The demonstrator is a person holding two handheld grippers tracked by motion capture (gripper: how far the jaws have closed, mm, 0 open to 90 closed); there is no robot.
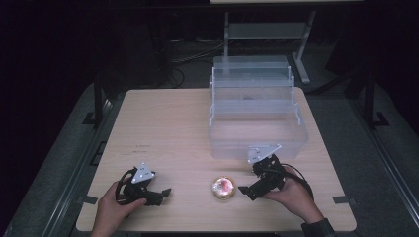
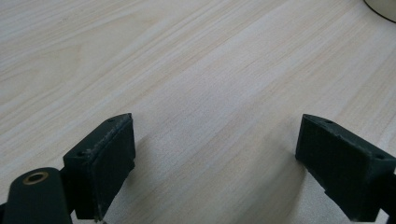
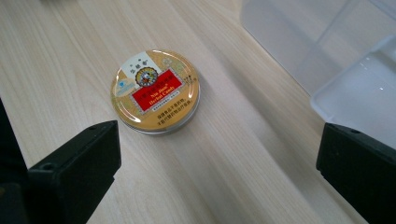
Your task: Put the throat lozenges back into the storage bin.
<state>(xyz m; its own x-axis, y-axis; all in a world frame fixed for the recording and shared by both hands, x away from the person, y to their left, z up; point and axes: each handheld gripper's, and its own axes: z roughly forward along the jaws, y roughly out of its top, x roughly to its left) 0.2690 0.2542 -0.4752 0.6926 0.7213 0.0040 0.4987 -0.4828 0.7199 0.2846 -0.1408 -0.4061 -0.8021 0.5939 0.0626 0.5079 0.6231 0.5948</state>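
A round gold candy tin (image 1: 223, 189) with a red label lies flat near the table's front edge, between the two hands. In the right gripper view the tin (image 3: 155, 91) sits just ahead of my right gripper (image 3: 219, 140), a little toward its left jaw. That gripper is open and apart from the tin. From above, my right gripper (image 1: 245, 190) rests just right of the tin. My left gripper (image 1: 164, 193) is open too, low over bare wood (image 2: 215, 135), with a rim of the tin (image 2: 384, 6) at the far upper right.
A clear plastic tiered storage box (image 1: 254, 111) stands open on the back right of the wooden table (image 1: 163, 128), just behind my right hand; its wall (image 3: 336, 51) is close on that gripper's right. Dark floor and a metal stand lie beyond.
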